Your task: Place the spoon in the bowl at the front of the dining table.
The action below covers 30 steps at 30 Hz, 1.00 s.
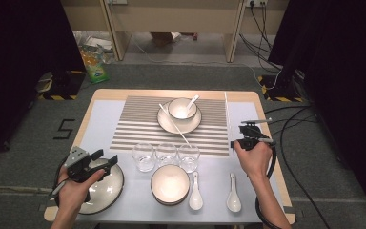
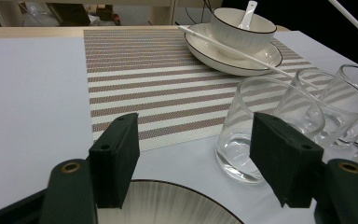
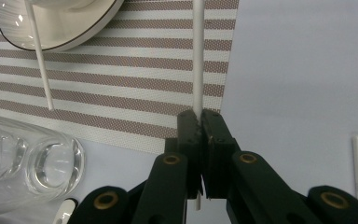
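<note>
At lower left of the high view, the left gripper hovers with jaws spread over a striped plate, gripping nothing. At right of centre, the right gripper clamps a white chopstick, which rises from its jaws toward the table's far edge.

Glossy white ceramic bowl, clear smooth glasses, a woven matt placemat, matt black gripper pads.
</note>
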Motion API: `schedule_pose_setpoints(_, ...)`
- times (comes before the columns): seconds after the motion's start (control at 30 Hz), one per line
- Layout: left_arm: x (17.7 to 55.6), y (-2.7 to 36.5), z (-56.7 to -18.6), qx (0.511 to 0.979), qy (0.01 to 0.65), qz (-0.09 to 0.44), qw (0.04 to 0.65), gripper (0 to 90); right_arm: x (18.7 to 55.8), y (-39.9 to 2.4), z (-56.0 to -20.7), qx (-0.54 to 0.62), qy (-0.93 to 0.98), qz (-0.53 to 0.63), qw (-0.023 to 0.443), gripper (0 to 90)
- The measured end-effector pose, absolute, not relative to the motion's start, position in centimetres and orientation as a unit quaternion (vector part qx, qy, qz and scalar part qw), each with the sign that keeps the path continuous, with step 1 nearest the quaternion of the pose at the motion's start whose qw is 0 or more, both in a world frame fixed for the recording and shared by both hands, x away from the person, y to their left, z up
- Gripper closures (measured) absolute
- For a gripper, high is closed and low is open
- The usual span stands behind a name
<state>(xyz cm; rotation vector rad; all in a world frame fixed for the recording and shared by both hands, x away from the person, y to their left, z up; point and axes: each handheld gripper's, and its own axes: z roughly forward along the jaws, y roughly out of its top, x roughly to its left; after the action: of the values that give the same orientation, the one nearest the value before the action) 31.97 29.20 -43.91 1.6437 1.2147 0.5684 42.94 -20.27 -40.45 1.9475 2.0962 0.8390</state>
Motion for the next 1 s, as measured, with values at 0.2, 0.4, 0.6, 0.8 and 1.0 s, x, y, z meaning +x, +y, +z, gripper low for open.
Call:
schedule_pose_setpoints(0.2,31.97,29.20,-43.90,0.676,0.499,0.234,0.489,32.5,42.96,-20.12,-40.35,0.650,0.699,0.286,0.082,87.4)
schedule_pose_setpoints(0.4,31.95,29.24,-43.88,0.676,0.499,0.235,0.489,32.5,43.01,-20.06,-40.30,0.647,0.699,0.292,0.086,87.4)
schedule_pose_setpoints(0.6,31.95,29.23,-43.88,0.676,0.499,0.235,0.489,32.5,43.03,-20.03,-40.29,0.648,0.697,0.295,0.088,87.4)
schedule_pose_setpoints(0.8,31.95,29.25,-43.88,0.676,0.499,0.235,0.488,32.6,43.05,-20.10,-40.15,0.645,0.697,0.299,0.091,87.4)
schedule_pose_setpoints(1.0,31.97,29.25,-43.87,0.676,0.499,0.235,0.488,32.6,43.08,-20.02,-40.05,0.647,0.695,0.302,0.090,87.4)
